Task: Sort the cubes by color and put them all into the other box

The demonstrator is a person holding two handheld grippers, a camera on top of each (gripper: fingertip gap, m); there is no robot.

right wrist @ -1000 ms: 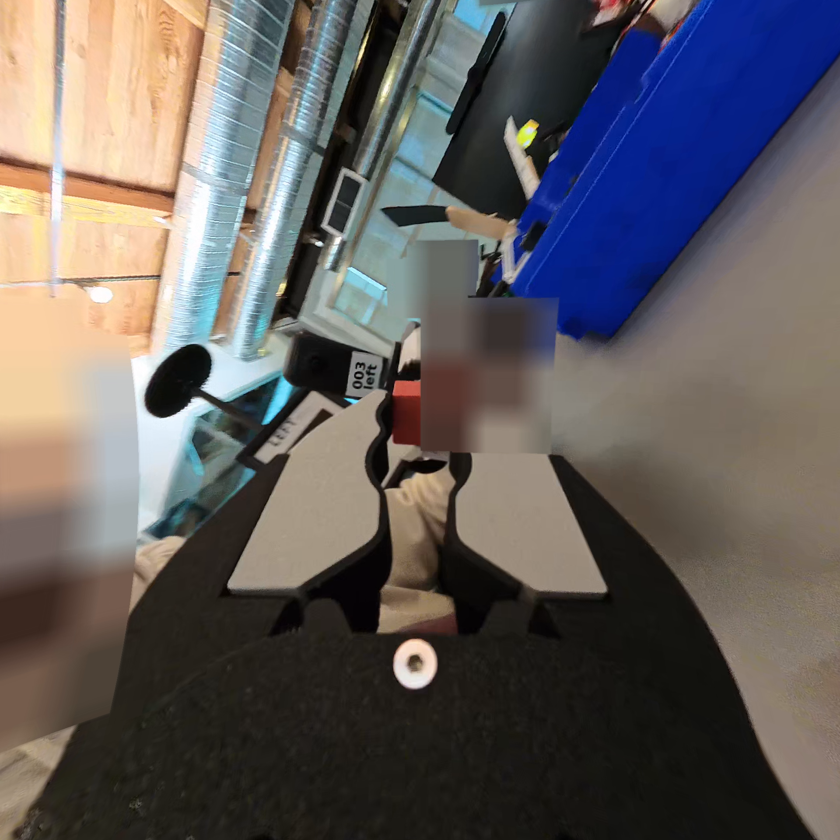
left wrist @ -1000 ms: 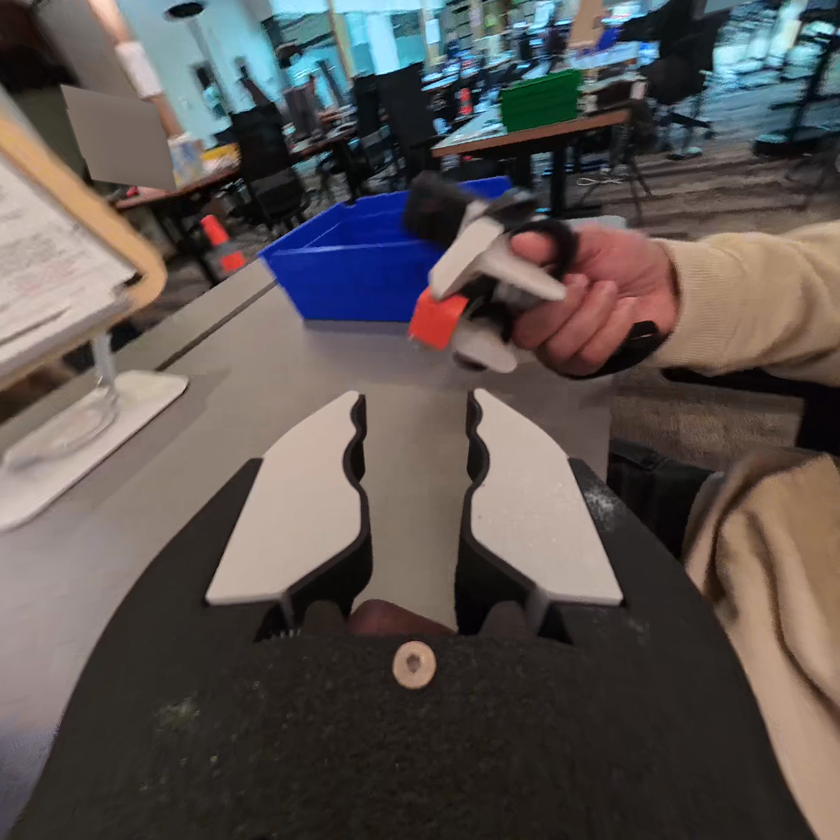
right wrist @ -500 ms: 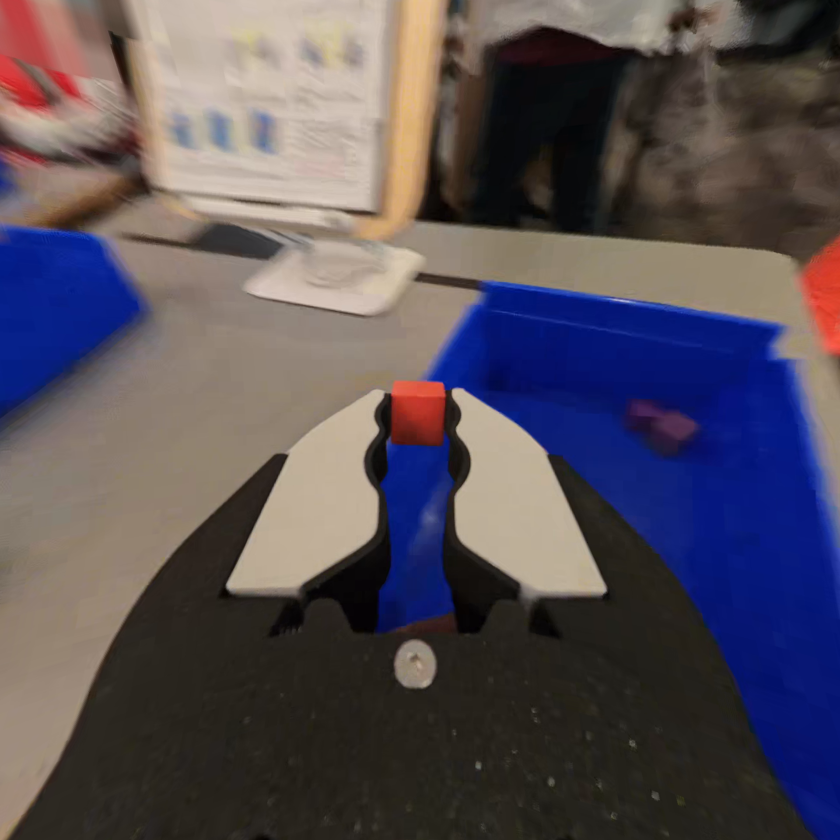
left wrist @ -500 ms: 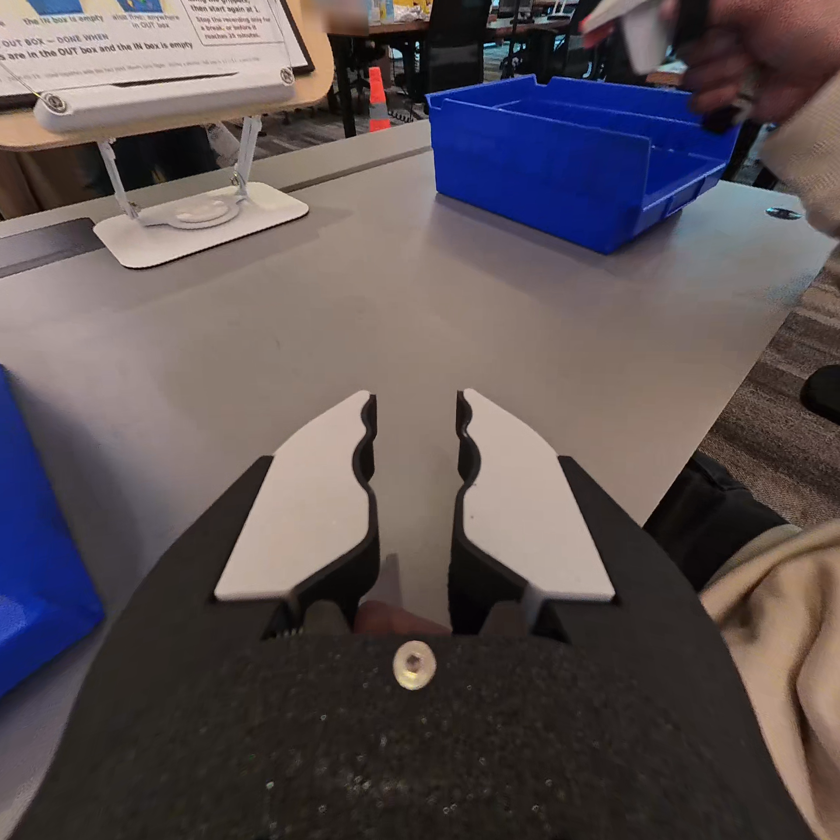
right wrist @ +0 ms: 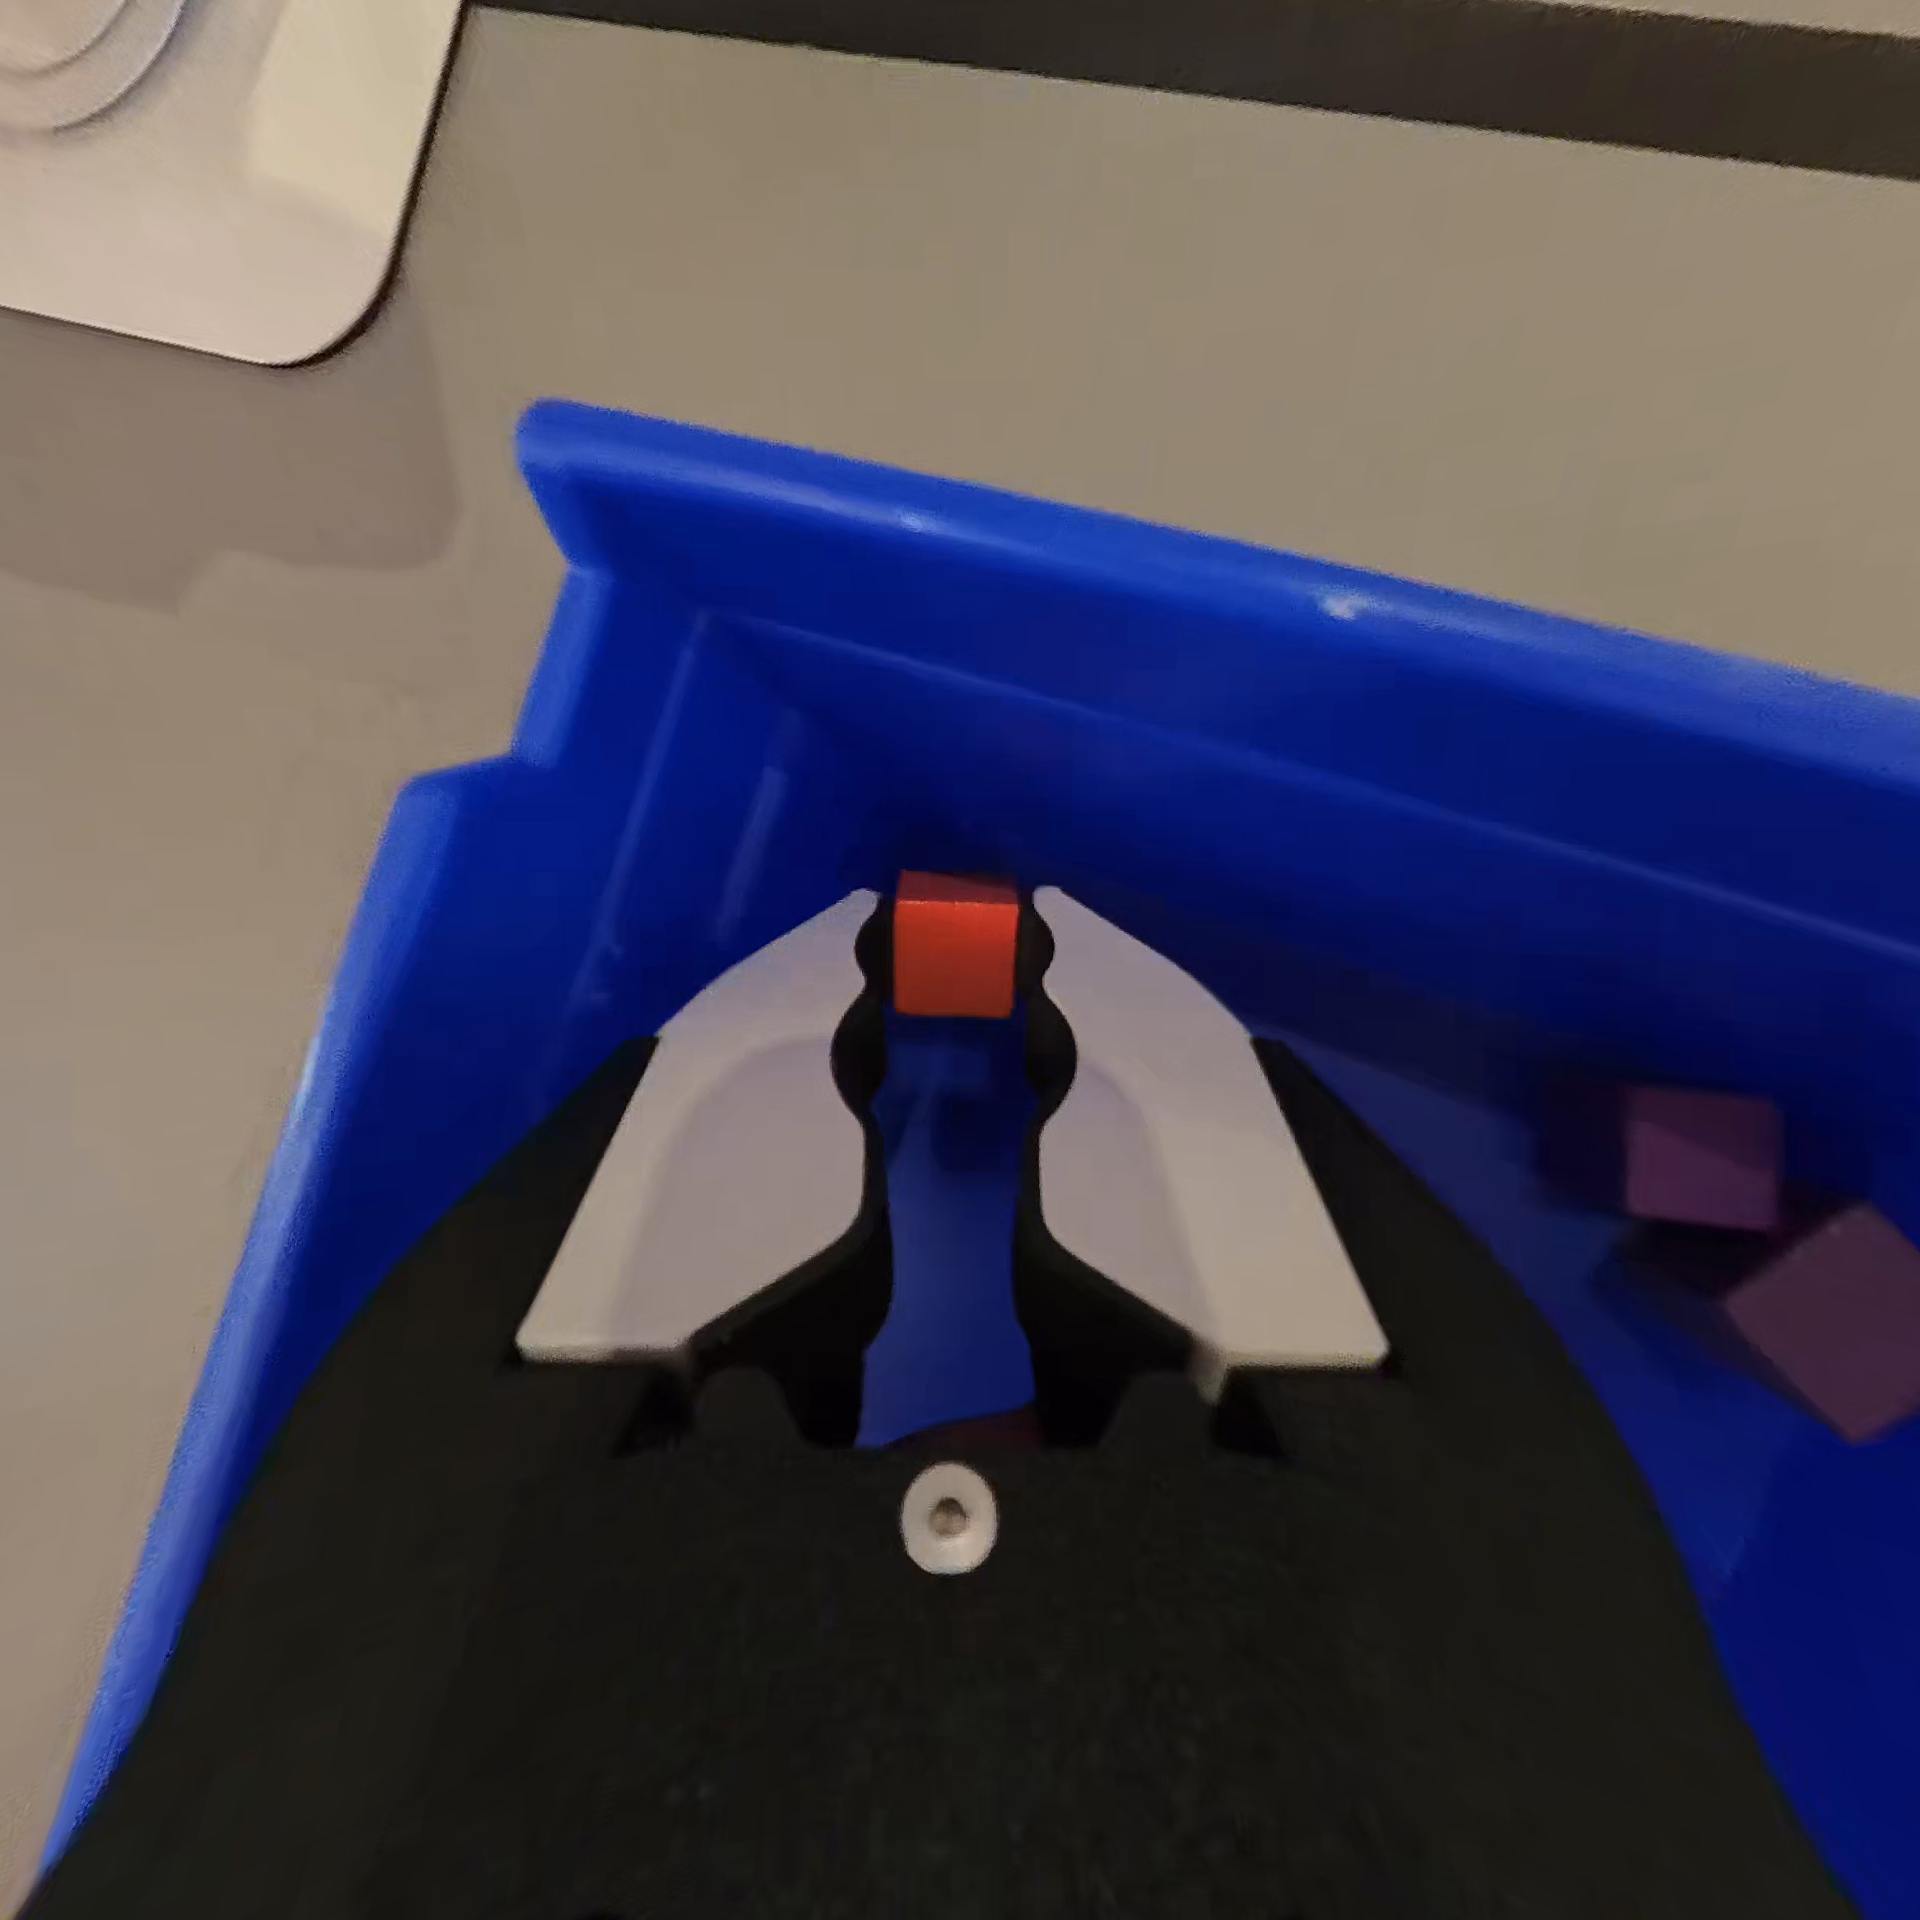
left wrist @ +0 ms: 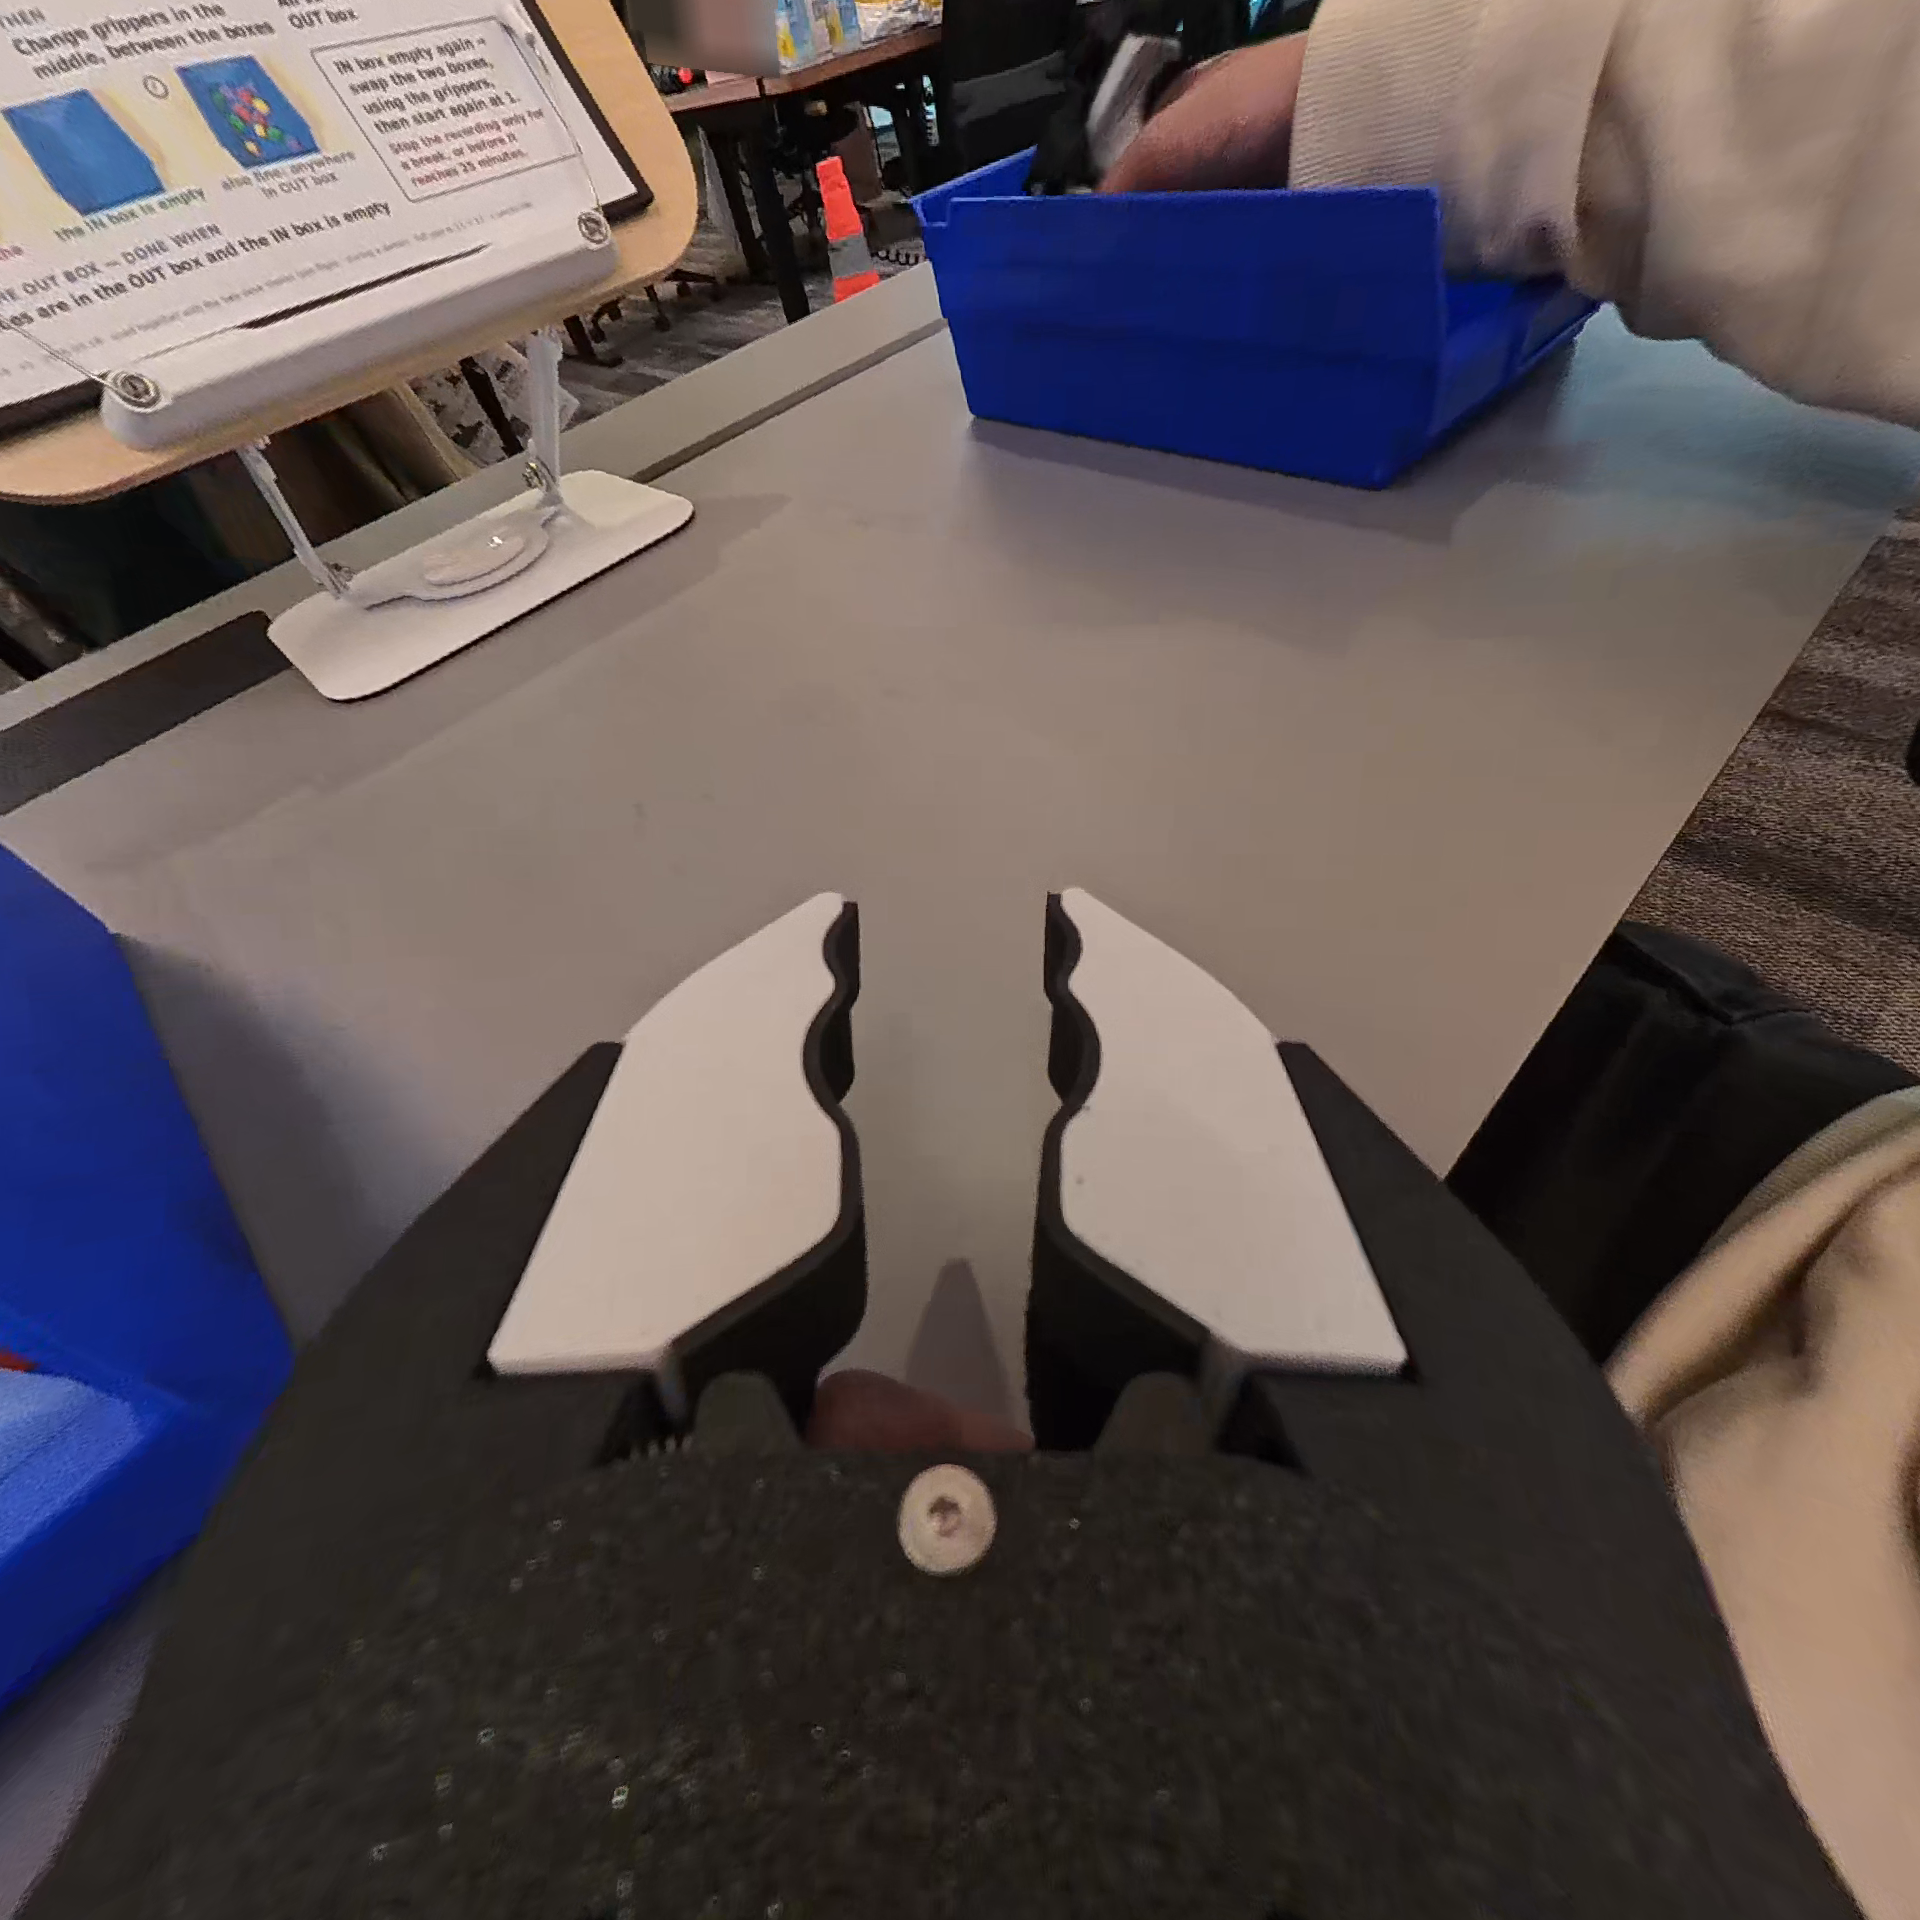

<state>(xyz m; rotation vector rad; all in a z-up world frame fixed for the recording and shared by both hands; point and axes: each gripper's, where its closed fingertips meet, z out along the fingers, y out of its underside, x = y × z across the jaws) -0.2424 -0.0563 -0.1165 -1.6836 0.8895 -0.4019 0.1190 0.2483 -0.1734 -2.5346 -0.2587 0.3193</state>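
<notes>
Pinching a red cube (right wrist: 954, 958) at its fingertips, the right gripper (right wrist: 954, 951) reaches down inside the blue box (right wrist: 1299, 665), near a back corner; cube off the floor or touching, hard to say from this angle. Two purple cubes (right wrist: 1704, 1174) lie on the box floor to the right, touching each other. Left gripper (left wrist: 951, 914) hovers over the grey worktop (left wrist: 1039, 675), fingers parted with nothing between them. A second blue box (left wrist: 94, 1195) sits at its left edge. White stand base (left wrist: 478, 582) with an instruction sheet sits farther back. A cream sleeve (left wrist: 1662, 156) reaches over the far box.
</notes>
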